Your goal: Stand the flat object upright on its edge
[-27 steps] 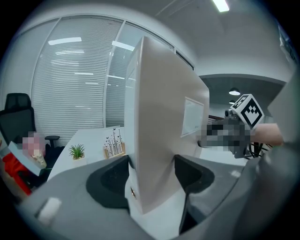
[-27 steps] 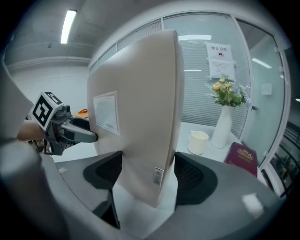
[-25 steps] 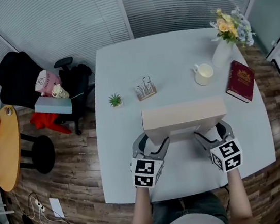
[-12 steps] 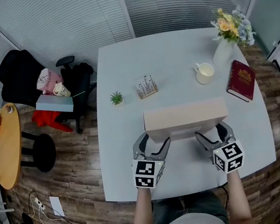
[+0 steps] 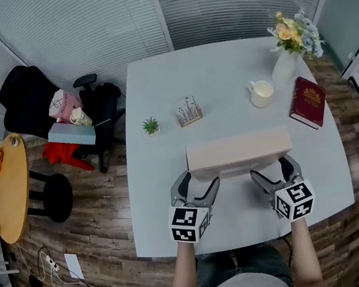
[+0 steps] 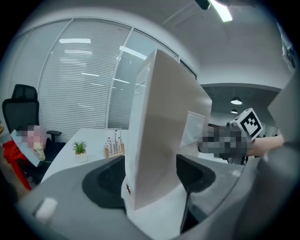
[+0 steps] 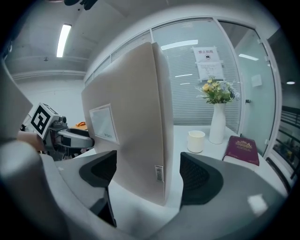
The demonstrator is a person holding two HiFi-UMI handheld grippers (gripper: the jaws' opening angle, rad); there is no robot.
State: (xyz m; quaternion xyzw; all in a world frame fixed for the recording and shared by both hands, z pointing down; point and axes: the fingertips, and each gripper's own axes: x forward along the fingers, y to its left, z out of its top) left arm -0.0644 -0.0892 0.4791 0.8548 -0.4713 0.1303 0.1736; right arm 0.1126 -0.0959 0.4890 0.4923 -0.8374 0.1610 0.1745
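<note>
Almost nothing moved in the last second: the flat beige cardboard box (image 5: 237,149) stays upright on its long edge, lower centre of the white surface (image 5: 224,86). Your left gripper (image 5: 196,184) and right gripper (image 5: 274,171) straddle its two ends, jaws apart, pads flanking without squeezing. It seems to stand by itself, so the task reads as basically done; back out straight.

Box (image 5: 238,151) stands on its edge at the table's (image 5: 221,66) near middle, one end inside the left gripper's (image 5: 198,185) spread jaws, the other inside the right gripper's (image 5: 274,172). Behind it, left to right: plant (image 5: 150,126), rack (image 5: 188,113), cup (image 5: 261,94), vase (image 5: 285,67). Book (image 5: 308,112) lies right of the cup.
</note>
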